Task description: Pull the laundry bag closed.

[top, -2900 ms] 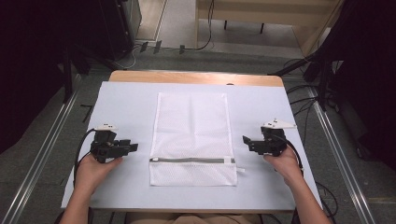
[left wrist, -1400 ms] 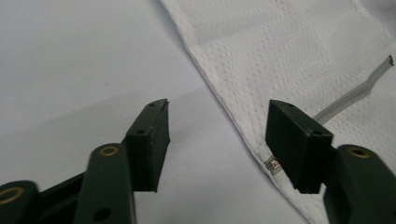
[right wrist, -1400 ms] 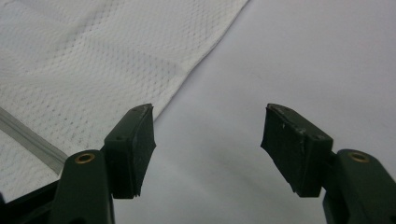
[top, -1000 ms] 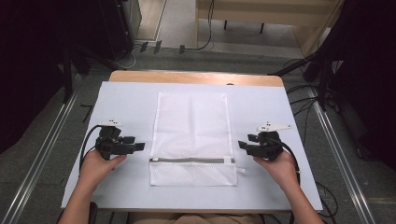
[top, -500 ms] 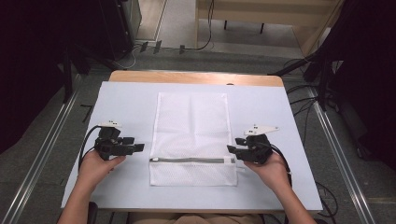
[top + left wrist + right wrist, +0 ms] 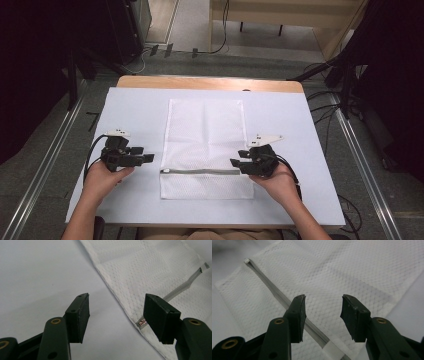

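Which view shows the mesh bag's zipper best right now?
The right gripper view: the zipper runs nearly full length across the mesh bag. The left gripper view shows part of it, and the high view shows it as a thin grey line.

Bright, even overhead light; dark surroundings; close-ups slightly soft.

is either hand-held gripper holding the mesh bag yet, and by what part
Nothing is held. The right hand-held gripper hangs open over the white mesh bag near its zipper's end; the left hand-held gripper is open beside the bag's edge.
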Demonstrator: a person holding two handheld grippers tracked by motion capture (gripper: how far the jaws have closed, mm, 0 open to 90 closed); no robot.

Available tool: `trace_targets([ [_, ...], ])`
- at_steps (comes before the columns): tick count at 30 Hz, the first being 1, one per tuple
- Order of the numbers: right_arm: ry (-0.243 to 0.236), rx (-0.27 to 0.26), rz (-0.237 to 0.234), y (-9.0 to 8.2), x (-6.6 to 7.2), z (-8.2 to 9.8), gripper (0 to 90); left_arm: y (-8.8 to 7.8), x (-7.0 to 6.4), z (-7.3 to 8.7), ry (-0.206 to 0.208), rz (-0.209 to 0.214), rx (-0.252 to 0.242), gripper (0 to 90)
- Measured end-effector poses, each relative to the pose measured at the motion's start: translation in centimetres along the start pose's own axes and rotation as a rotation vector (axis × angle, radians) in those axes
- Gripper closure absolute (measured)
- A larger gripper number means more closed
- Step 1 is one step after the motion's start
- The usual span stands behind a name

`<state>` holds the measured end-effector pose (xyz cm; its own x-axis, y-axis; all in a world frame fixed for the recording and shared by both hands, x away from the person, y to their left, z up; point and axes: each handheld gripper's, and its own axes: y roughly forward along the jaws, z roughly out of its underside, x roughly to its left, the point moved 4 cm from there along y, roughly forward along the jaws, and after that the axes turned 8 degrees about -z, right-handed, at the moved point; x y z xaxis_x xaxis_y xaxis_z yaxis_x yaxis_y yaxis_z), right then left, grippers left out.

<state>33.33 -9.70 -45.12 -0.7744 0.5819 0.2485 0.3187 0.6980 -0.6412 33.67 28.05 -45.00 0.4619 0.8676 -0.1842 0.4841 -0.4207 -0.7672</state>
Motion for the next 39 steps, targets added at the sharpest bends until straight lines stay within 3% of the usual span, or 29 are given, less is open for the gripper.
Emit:
trace_targets([
  [7, -0.030, 0.011, -0.031, 1.3, 1.6, -0.9, 57.2, -0.1, 0.0, 0.0, 0.005, 0.000, -0.009, 38.3],
  [20, -0.028, 0.033, -0.093, 3.2, 3.5, -2.1, 63.2, -0.3, 0.0, 0.0, 0.007, -0.001, -0.018, 38.5],
  [31, -0.066, 0.064, -0.180, 6.1, 6.4, -3.0, 69.6, -0.8, 0.0, 0.7, 0.000, -0.012, -0.028, 38.5],
  [39, -0.064, 0.074, -0.210, 7.5, 7.4, -3.4, 72.9, -1.1, 0.0, 1.0, 0.000, -0.020, -0.038, 38.8],
])
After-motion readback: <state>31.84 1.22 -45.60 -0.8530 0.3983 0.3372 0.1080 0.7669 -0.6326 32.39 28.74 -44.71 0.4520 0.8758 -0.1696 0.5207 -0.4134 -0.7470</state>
